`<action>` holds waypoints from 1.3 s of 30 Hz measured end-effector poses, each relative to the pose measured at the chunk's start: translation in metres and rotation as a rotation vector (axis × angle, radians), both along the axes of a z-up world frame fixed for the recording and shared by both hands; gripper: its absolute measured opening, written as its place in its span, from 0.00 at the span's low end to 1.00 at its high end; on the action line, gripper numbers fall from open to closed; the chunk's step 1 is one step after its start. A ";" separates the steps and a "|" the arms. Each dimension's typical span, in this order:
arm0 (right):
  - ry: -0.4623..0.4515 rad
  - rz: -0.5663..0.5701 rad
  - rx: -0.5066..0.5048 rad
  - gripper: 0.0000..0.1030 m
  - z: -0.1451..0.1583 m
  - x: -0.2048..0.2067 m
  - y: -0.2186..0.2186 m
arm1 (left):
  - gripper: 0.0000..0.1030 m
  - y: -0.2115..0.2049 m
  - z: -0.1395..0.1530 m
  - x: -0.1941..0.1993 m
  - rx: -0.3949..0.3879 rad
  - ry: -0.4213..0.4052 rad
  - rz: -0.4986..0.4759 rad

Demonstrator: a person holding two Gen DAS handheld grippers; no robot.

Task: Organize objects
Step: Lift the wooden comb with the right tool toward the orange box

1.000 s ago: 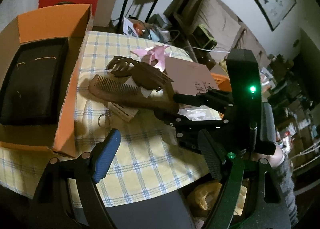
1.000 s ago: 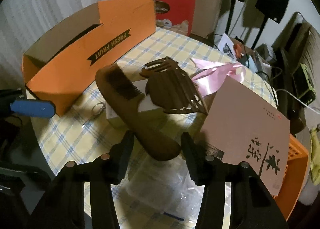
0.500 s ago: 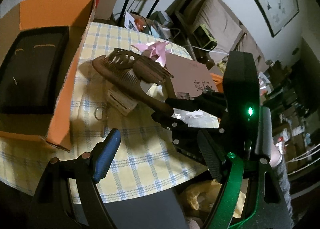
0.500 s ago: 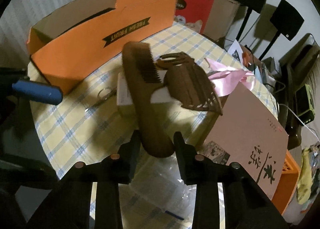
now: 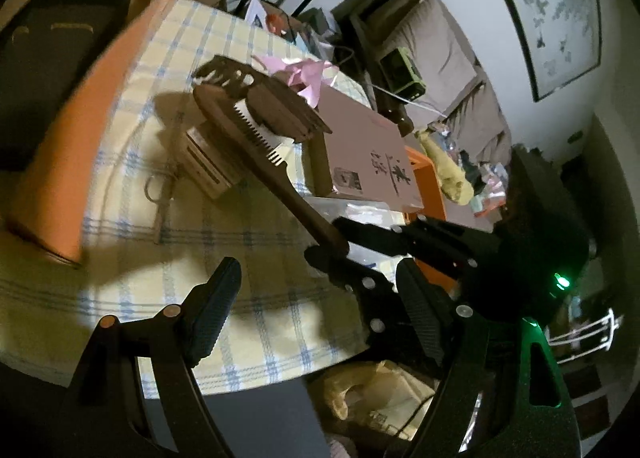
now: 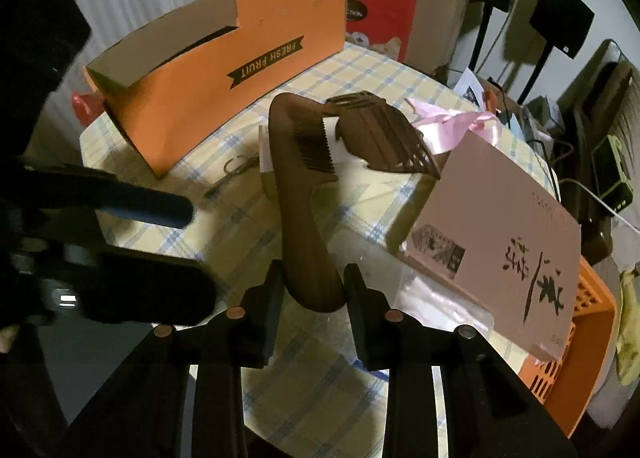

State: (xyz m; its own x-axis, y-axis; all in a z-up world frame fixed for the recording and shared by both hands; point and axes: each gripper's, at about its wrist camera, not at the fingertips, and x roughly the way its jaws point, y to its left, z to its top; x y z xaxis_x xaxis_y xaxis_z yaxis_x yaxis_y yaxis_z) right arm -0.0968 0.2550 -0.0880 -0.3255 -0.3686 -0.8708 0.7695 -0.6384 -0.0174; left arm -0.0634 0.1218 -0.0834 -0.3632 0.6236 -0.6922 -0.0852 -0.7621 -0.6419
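Note:
My right gripper (image 6: 312,292) is shut on the handle of a brown wooden comb (image 6: 302,186) and holds it tilted up above the checked tablecloth; in the left wrist view the comb (image 5: 256,154) runs from that gripper (image 5: 330,248) up to the left. A brown fan-shaped hair clip (image 6: 380,136) and a small white box (image 5: 208,166) lie under the comb's head. My left gripper (image 5: 312,314) is open and empty near the table's front edge. An open orange cardboard box (image 6: 224,70) stands at the left.
A pink flat box (image 6: 504,222) lies on an orange basket (image 6: 576,354) at the right. A pink ribbon (image 6: 452,124) lies behind the clip. A metal ring and pin (image 5: 158,194) lie by the white box. A clear plastic bag (image 6: 432,290) lies near the right gripper.
The right gripper has closed on the comb's handle and lifted it, swinging its head up and to the left. The left gripper has shifted and rolled; it stays open.

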 end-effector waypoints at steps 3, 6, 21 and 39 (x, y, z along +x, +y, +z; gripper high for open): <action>-0.009 -0.004 -0.016 0.29 -0.001 0.004 0.002 | 0.74 0.004 -0.010 -0.005 0.025 -0.017 0.019; -0.008 -0.003 -0.022 0.29 0.000 0.008 0.002 | 0.74 0.009 -0.013 -0.010 0.016 0.002 0.040; -0.005 0.011 -0.023 0.27 0.001 0.021 -0.002 | 0.16 0.014 -0.038 -0.027 0.058 -0.079 0.059; -0.004 0.001 -0.092 0.24 0.031 0.034 -0.010 | 0.09 0.008 0.011 -0.016 0.078 0.020 -0.004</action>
